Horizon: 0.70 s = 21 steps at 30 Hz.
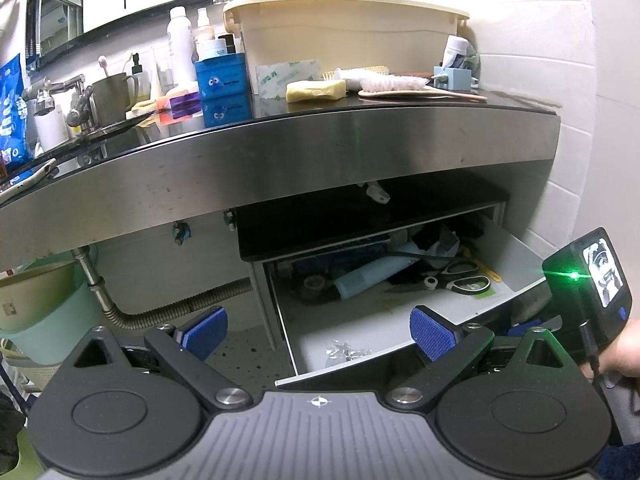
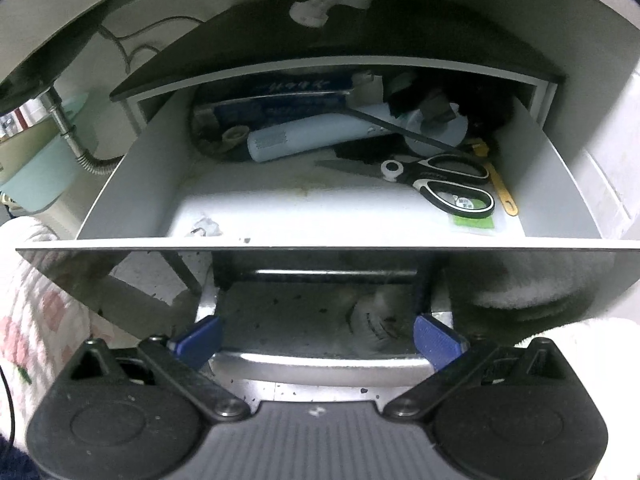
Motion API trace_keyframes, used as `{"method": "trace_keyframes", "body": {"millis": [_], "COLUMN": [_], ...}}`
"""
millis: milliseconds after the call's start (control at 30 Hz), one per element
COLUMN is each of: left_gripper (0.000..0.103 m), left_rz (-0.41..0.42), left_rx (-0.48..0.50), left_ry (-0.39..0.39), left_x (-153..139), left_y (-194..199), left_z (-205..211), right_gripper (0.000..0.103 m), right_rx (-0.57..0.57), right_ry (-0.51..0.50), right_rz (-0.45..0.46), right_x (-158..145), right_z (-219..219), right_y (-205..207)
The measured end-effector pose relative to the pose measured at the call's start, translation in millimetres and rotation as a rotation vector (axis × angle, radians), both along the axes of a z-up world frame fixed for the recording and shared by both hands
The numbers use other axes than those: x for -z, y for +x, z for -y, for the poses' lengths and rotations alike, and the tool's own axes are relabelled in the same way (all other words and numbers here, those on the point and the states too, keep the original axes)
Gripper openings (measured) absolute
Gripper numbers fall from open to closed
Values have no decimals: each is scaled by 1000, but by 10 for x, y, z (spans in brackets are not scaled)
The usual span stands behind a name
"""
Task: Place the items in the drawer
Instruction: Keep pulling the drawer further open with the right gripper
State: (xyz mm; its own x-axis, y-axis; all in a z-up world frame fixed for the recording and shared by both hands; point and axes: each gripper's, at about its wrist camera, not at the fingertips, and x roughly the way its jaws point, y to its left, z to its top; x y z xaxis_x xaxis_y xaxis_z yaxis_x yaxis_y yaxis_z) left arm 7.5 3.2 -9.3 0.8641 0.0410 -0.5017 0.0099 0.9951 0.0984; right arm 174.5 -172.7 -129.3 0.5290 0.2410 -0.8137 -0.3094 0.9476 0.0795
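Our left gripper [image 1: 318, 330] held level with jaws spread wide and empty, our right gripper [image 2: 318, 340] likewise wide apart, gripping nothing

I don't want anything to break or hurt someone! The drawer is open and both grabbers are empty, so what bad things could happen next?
1. The scissors lie in the drawer with the blades pointing at the bare floor; anything dropped there might hit them.
2. The back is crowded around the pale blue tube, so items pushed deep may jam.
3. The right gripper is open by the drawer's handle; a bump could shove the drawer shut. The left gripper is open too.
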Motion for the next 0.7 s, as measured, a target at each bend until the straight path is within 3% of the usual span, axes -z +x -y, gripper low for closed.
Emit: {"method": "trace_keyframes", "body": {"millis": [533, 700], "left_gripper": [99, 99], "left_rz": [-3, -7], "left_rx": [6, 17], "left_ry": [1, 3], "left_x": [0, 14], "left_y": [-1, 4], "left_z": [4, 27], "right_gripper": [102, 103], "right_rx": [21, 31], "right_ry": [5, -45], "right_rz": [-25, -20], "right_x": [0, 21], "right_z": [4, -80], "right_y": [50, 54]}}
